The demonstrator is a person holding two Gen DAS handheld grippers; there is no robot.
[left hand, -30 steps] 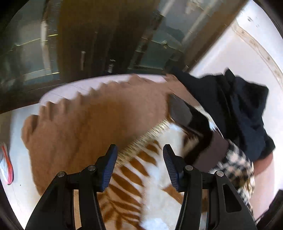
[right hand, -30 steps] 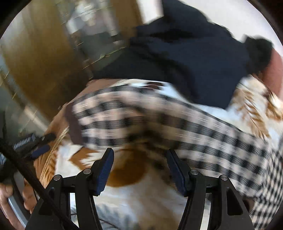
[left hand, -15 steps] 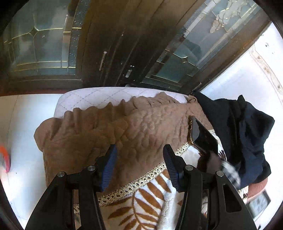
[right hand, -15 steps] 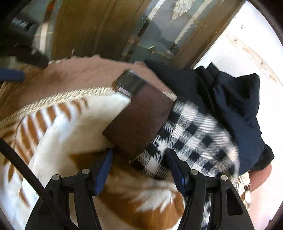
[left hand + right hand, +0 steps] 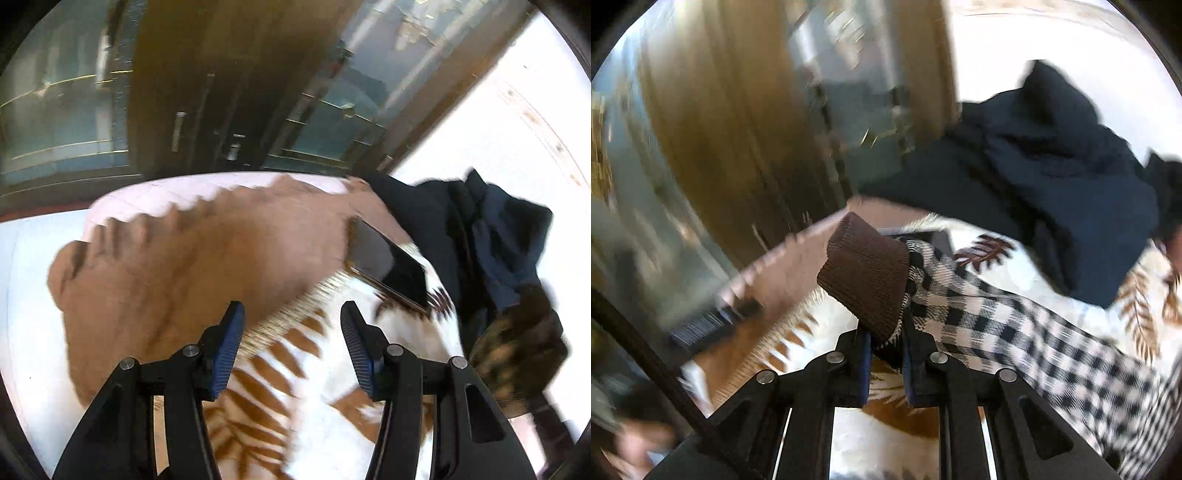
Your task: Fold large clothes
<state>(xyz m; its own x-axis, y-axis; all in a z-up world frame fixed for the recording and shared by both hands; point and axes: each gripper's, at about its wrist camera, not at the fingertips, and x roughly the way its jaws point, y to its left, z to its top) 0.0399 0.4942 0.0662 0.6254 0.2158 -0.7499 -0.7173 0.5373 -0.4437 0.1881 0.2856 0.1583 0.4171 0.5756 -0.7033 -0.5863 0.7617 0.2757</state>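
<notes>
A black-and-white checked garment [image 5: 1015,325] with a brown ribbed cuff [image 5: 866,280] lies across a white blanket with brown leaf print [image 5: 986,254]. My right gripper [image 5: 884,345] is shut on the garment's sleeve just behind the brown cuff and holds it lifted. My left gripper [image 5: 291,347] is open and empty above the blanket [image 5: 303,369], near its gold fringe. A blurred part of the checked garment [image 5: 517,350] shows at the right of the left wrist view.
A brown quilted cover [image 5: 192,266] hangs over the bed's end. A black phone [image 5: 388,266] lies on the blanket. A dark navy garment [image 5: 480,240] is heaped at the right, also in the right wrist view [image 5: 1052,162]. Wooden doors with glass panes [image 5: 207,92] stand behind.
My right gripper has shut on the sleeve by the brown cuff and lifted it. My left gripper has swung back down over the leaf-print blanket, still open.
</notes>
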